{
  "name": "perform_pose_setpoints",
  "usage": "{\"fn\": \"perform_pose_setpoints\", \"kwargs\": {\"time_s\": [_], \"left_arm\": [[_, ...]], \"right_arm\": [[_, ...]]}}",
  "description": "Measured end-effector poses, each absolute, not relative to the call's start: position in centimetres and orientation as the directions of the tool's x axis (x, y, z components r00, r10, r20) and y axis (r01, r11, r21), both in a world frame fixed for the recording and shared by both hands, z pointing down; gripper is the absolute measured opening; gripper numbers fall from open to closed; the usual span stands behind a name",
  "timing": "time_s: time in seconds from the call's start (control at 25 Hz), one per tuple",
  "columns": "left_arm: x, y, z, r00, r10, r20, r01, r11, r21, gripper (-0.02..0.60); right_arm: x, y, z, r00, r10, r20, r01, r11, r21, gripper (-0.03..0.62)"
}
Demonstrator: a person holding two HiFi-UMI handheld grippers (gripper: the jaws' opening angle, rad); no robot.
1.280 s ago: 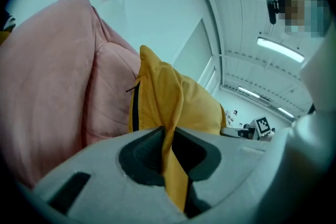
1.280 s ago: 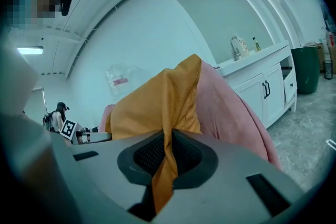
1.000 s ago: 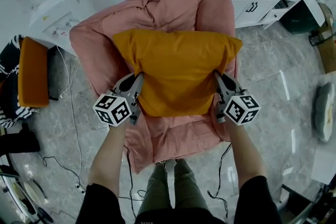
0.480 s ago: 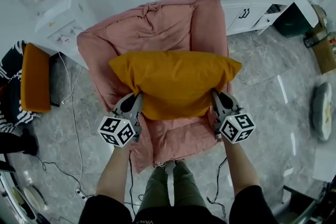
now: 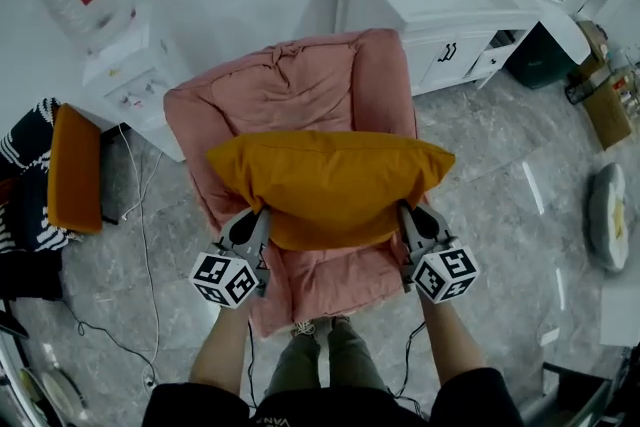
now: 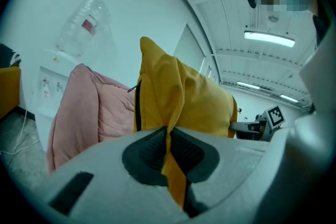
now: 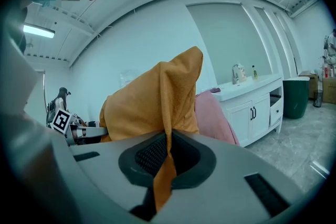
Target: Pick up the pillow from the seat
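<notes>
Your left tongs [image 5: 258,220] were clamped on the left edge of the orange pillow [image 5: 330,180] and your right tongs [image 5: 408,215] on its right edge, each pinching a fold of fabric between its pads. You held the pillow level over the seat of the pink armchair [image 5: 300,85]

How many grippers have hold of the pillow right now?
2: the left gripper pinches the orange pillow at its left edge, the right gripper at its right edge, over the pink armchair.
</notes>
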State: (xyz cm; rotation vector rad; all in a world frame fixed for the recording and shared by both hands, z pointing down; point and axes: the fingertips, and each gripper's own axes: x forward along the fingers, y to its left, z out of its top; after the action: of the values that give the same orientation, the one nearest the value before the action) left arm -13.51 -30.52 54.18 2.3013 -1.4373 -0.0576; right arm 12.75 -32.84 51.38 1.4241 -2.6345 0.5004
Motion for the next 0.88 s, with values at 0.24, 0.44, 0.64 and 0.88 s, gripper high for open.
{"fn": "perform_pose_setpoints", "kwargs": {"time_s": [0.24, 0.44, 0.64, 0.88], "left_arm": [[-13.4, -29.2, 50.9, 0.466, -0.872, 0.152, -0.850, -0.393, 0.351, 0.023], [-13.1, -28.5, 47.9, 0.475, -0.872, 0.119, -0.849, -0.419, 0.323, 0.023], [-12.9, -27.8, 45.0, 0.481, -0.872, 0.090, -0.848, -0.436, 0.302, 0.023], [-12.9, -27.2, 42.0, 0.487, -0.871, 0.065, -0.848, -0.453, 0.276, 0.023]], "right_arm": [[12.9, -31.4, 47.8, -0.553, -0.806, 0.211, -0.830, 0.514, -0.216, 0.011], [13.2, -30.4, 44.6, -0.547, -0.818, 0.178, -0.834, 0.511, -0.209, 0.011], [13.4, -29.7, 41.1, -0.535, -0.834, 0.136, -0.840, 0.507, -0.196, 0.011], [13.5, -28.6, 37.9, -0.526, -0.845, 0.094, -0.842, 0.503, -0.193, 0.011]]}}
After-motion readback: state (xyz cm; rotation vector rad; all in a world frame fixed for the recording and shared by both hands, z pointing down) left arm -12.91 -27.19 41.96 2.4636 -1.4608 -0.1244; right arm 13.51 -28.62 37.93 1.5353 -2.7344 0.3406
